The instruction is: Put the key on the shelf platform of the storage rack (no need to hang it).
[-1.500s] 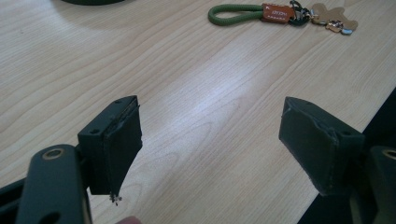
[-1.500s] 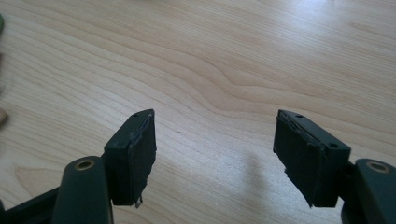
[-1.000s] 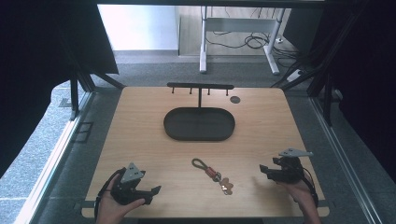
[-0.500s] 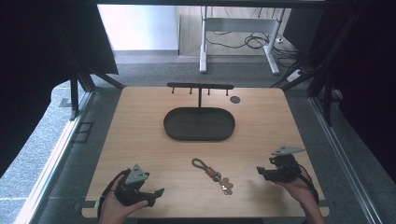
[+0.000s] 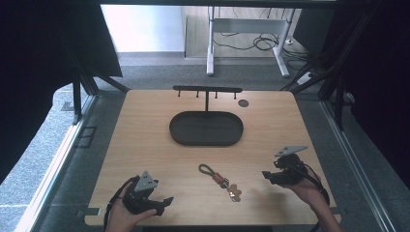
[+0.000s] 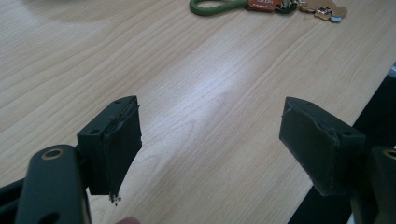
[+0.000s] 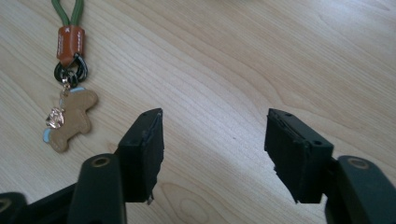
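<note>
- A light wooden tabletop [image 5: 145,145] is standing in a room with grey floor, and dark curtains are hanging at both sides.
- A dark oval tray [image 5: 206,129] is lying in the middle, and a black rack with small hooks [image 5: 208,90] is rising just behind it; probably the hooks are there for hanging something.
- The keychain [image 5: 221,180] is lying flat near the front edge, between the two grippers and touched by neither. Its green cord loop [image 7: 67,13] is pointing toward the tray, so it is easy to pinch.
- The right hand-held gripper [image 5: 267,175] is hovering beside the keychain with its jaws apart; they have just been closing a little, and nothing is between them.
- The left hand-held gripper [image 5: 167,200] is waiting low near the front edge, jaws wide and empty.
- In my judgement, the right one is preparing to take the keychain.
</note>
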